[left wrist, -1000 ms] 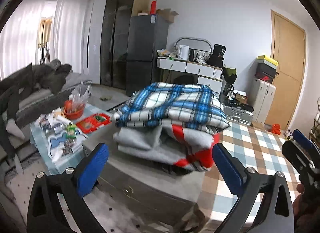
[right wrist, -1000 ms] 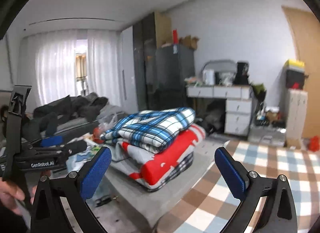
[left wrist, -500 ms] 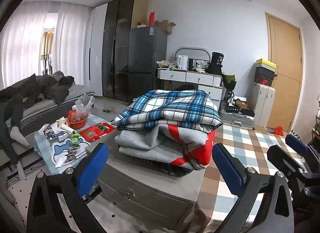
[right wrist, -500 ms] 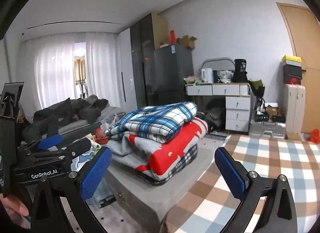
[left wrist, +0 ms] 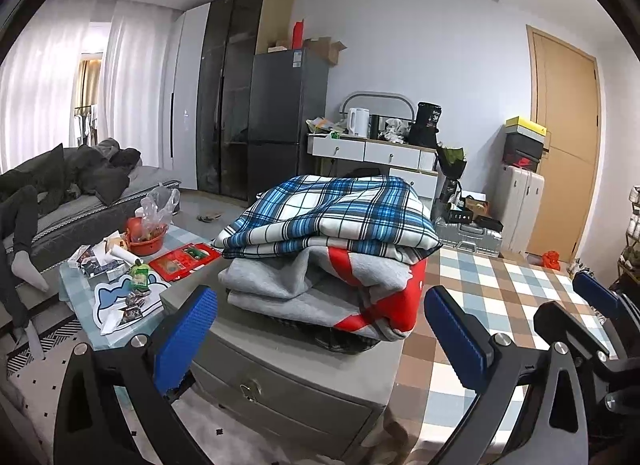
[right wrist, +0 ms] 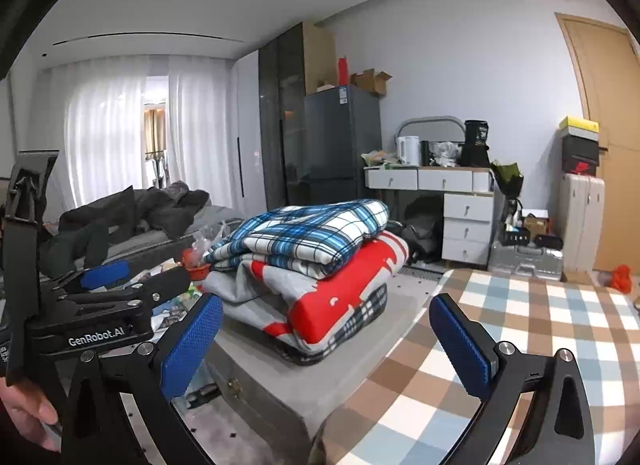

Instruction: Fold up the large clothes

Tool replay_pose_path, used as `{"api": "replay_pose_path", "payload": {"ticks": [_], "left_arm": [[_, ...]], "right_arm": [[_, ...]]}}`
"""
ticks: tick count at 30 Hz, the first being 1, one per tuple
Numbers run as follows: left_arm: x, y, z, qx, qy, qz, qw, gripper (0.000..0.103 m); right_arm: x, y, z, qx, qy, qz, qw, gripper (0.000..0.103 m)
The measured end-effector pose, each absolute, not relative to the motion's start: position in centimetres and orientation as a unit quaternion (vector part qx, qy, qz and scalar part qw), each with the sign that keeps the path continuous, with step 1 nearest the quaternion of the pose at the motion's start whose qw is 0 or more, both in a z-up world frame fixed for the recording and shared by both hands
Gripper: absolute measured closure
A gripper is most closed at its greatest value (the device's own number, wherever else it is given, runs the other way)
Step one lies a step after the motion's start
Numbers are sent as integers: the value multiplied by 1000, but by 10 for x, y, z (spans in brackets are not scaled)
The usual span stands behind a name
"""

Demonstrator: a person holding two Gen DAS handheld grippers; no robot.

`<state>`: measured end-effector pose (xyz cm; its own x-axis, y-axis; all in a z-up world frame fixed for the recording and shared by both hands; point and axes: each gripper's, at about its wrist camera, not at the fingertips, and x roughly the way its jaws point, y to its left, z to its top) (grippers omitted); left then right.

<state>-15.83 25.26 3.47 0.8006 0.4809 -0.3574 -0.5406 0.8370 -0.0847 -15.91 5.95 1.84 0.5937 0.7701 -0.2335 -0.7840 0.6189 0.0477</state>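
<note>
A stack of folded clothes sits on a grey cabinet (left wrist: 304, 373). A blue plaid garment (left wrist: 332, 213) lies on top, over a grey and red garment (left wrist: 320, 289). My left gripper (left wrist: 320, 333) is open in front of the stack, apart from it and holding nothing. My right gripper (left wrist: 576, 305) shows at the right edge over the checked cloth (left wrist: 500, 305). In the right wrist view the plaid garment (right wrist: 304, 233) tops the stack. The right gripper (right wrist: 326, 345) is open and empty, short of the cabinet (right wrist: 320, 377). The left gripper (right wrist: 140, 277), held by a hand (right wrist: 28, 413), is to its left.
A low table (left wrist: 80, 297) with snacks, papers and a red bowl stands left of the cabinet. Behind it is a grey sofa (left wrist: 100, 217) with a person's legs on it. A fridge (left wrist: 288, 125), a white desk (left wrist: 372, 149), a suitcase (left wrist: 520, 205) and a door (left wrist: 560, 145) line the back.
Both views have levelled and steadied, with a small drift of each gripper. Both grippers stayed open and the stack has not moved.
</note>
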Motion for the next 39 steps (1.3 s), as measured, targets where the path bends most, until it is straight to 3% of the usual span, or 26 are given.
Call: {"api": "replay_pose_path", "payload": {"ticks": [39], "left_arm": [[-156,242,39,-80,162,263,948,2]], "right_arm": [[-159,51,20,-7,117,440,890,0]]}}
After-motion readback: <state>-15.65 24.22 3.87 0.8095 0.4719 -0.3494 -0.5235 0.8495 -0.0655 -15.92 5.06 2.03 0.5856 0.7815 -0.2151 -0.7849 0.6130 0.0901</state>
